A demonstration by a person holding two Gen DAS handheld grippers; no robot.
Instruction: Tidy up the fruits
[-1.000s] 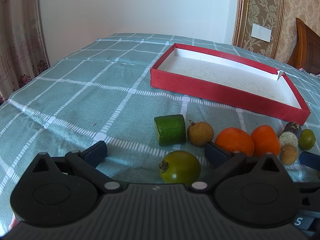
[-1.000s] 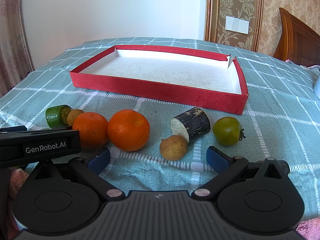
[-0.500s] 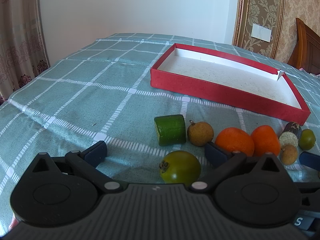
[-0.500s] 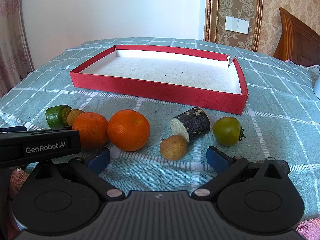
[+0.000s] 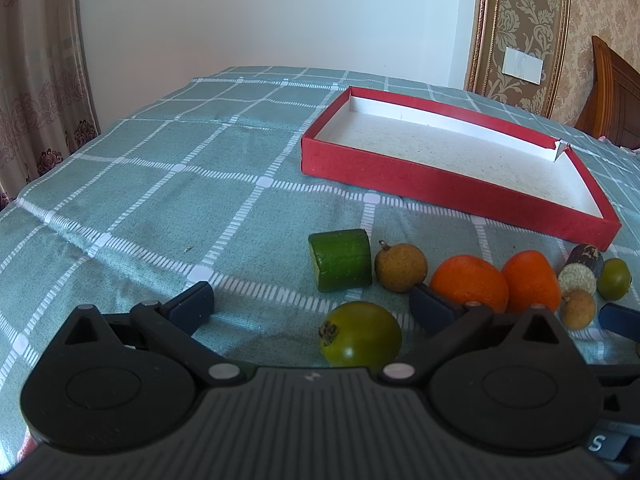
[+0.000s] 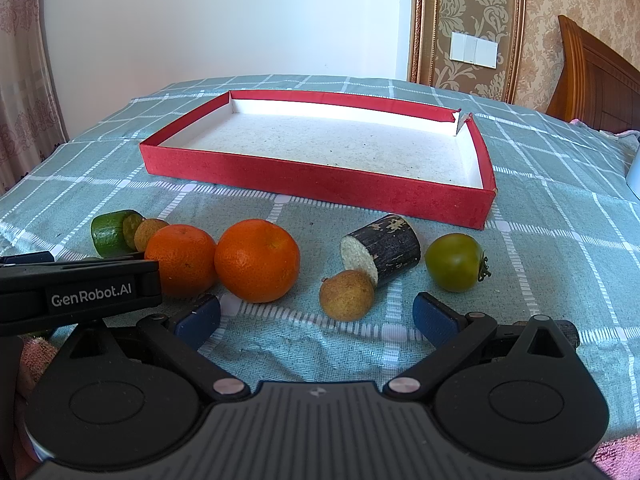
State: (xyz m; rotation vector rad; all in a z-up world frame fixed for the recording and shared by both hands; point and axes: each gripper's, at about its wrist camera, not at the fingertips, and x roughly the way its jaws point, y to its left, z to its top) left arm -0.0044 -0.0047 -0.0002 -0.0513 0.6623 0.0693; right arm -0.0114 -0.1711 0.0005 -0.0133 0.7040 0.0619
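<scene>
Fingers (image 5: 191,307) of both grippers wide, empty.

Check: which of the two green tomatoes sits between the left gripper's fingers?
The green tomato with its dried stem end facing left, alone in front of the cucumber piece. The other green tomato lies beside the dark sugarcane piece.

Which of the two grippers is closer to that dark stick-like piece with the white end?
Right. The dark piece lies just ahead of the right gripper; from the left gripper it sits far right.
</scene>
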